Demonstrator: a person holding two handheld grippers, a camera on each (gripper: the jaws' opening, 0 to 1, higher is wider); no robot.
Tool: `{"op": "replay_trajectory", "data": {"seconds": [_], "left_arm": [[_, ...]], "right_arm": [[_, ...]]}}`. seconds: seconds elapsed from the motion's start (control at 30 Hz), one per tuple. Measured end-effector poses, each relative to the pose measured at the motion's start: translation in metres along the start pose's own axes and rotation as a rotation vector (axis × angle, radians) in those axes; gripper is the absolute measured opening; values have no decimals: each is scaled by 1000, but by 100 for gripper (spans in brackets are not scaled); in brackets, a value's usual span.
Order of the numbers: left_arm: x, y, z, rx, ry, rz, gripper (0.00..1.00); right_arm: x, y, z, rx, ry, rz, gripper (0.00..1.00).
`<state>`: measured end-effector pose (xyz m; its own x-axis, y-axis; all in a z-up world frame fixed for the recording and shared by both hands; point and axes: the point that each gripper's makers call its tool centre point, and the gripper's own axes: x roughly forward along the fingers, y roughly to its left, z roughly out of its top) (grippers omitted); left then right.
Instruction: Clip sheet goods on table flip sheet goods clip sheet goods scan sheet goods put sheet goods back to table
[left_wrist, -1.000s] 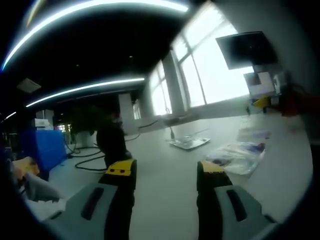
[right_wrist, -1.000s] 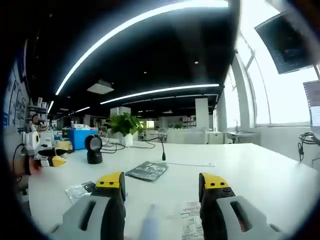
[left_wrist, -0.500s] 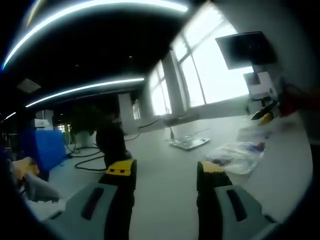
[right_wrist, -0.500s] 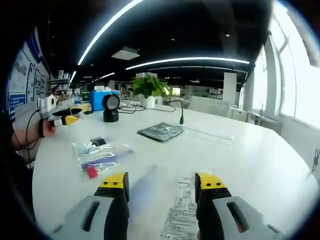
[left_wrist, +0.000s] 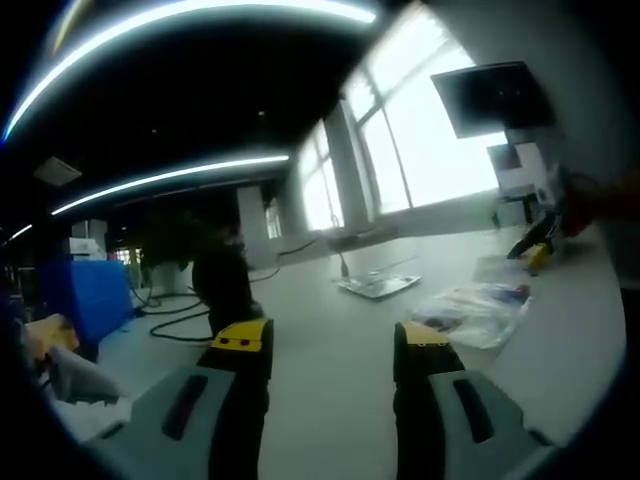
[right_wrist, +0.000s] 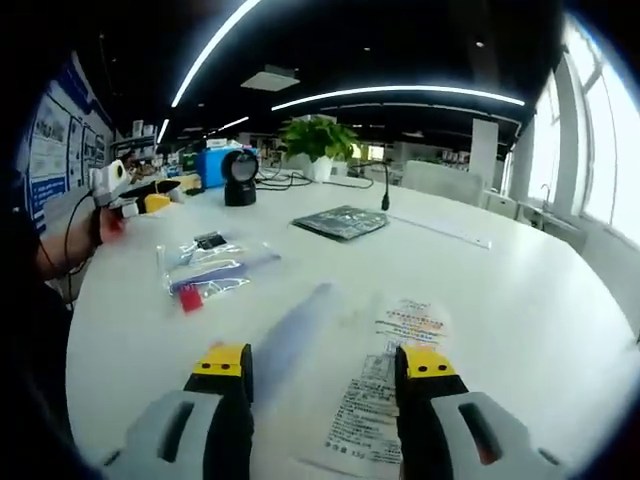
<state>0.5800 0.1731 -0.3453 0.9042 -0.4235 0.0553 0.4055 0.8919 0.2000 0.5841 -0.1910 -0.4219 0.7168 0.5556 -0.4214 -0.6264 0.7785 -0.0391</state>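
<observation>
White tabletop (right_wrist: 560, 330) carries everything laid flat, presumably spread for easy pinching. Printed sheet goods (right_wrist: 385, 385) lie just ahead of the right gripper (right_wrist: 325, 362), fingers wide and empty, angled down over the sheet's near edge, likely lining up the first clip. Clear bag (right_wrist: 210, 272) and dark packet (right_wrist: 345, 221) sit farther off. Left gripper (left_wrist: 330, 340) hovers level above the tabletop, fingers wide, empty. Scanner (right_wrist: 239, 177) stands at the far edge.

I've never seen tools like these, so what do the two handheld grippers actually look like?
Each gripper, left and right, has two chunky grey jaws with black inner faces, yellow tips and a dark slot on top. A dark cable hangs from the left gripper in the right gripper view.
</observation>
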Motion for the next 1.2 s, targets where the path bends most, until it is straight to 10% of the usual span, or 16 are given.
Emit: {"op": "replay_trajectory", "data": {"seconds": [0.87, 1.2], "left_arm": [[-2, -2, 4, -16, -16, -8, 41], [-5, -2, 11, -52, -52, -19, 41]], "right_arm": [[-14, 11, -1, 174, 1, -356, 49], [-14, 6, 0, 190, -1, -391, 49]]}}
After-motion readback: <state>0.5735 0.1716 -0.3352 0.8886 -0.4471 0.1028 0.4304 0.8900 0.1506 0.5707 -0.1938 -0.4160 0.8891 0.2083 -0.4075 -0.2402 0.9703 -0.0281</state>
